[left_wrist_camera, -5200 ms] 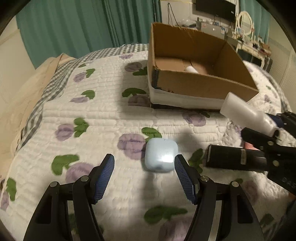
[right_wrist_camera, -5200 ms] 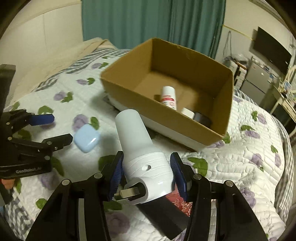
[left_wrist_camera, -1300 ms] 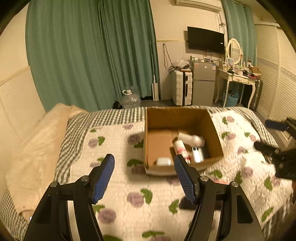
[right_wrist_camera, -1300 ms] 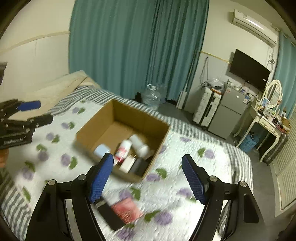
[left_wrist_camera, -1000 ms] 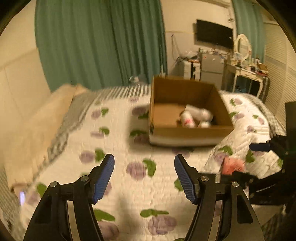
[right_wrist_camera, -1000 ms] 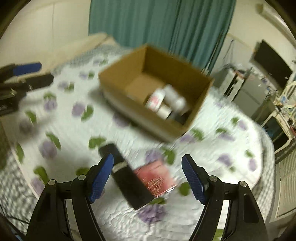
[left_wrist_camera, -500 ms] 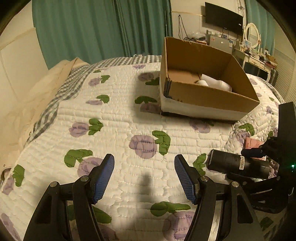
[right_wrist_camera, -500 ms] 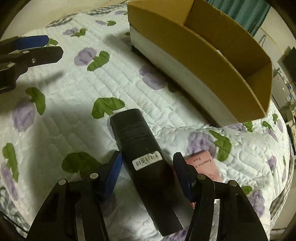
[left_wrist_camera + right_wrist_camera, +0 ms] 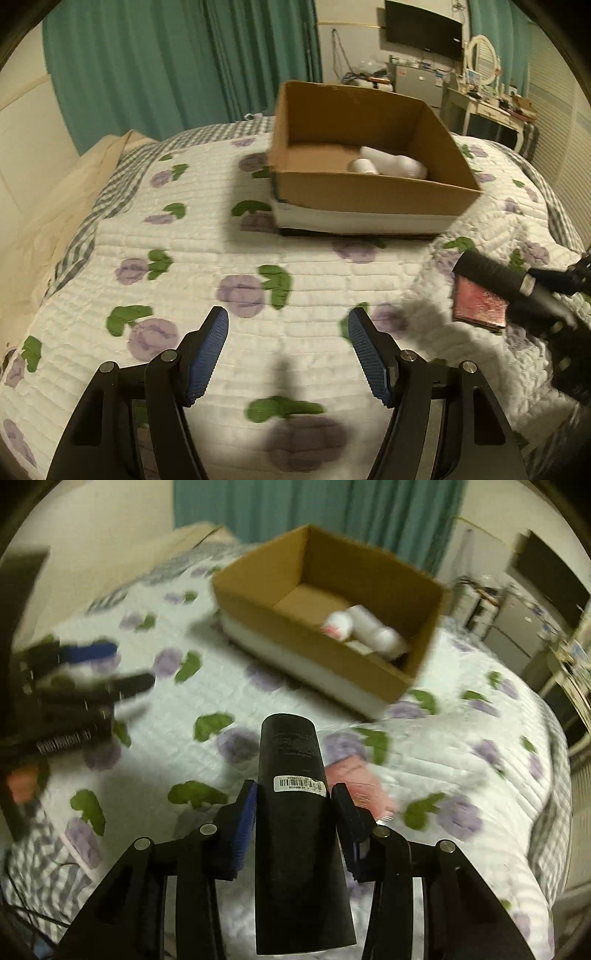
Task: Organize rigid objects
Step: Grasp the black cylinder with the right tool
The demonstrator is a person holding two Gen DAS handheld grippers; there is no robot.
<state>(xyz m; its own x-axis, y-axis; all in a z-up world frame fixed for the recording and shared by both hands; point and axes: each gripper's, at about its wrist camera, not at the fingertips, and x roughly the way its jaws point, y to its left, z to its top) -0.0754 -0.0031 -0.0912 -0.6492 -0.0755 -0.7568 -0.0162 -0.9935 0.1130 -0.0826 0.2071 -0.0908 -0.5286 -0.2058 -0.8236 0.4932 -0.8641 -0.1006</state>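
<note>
Fingers of the right gripper point(image 9: 293, 805), just closed, clamp a smooth black cylindrical tube point(image 9: 295, 797) with barcode label; left gripper point(image 9: 288, 354) fingers stand wide, empty, above the quilted bed point(image 9: 221, 254).

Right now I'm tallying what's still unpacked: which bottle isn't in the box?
The black bottle, clamped in the right tongs over the quilt. The white bottles lie inside the cardboard box.

The right tool point(image 9: 293, 805), its jaws just having closed, clamped a black tube point(image 9: 295, 786) above the quilted bed point(image 9: 480, 775), a pink packet point(image 9: 354, 775) beneath, the cardboard box point(image 9: 369, 672) of white bottles point(image 9: 373, 627) farther off.
</note>
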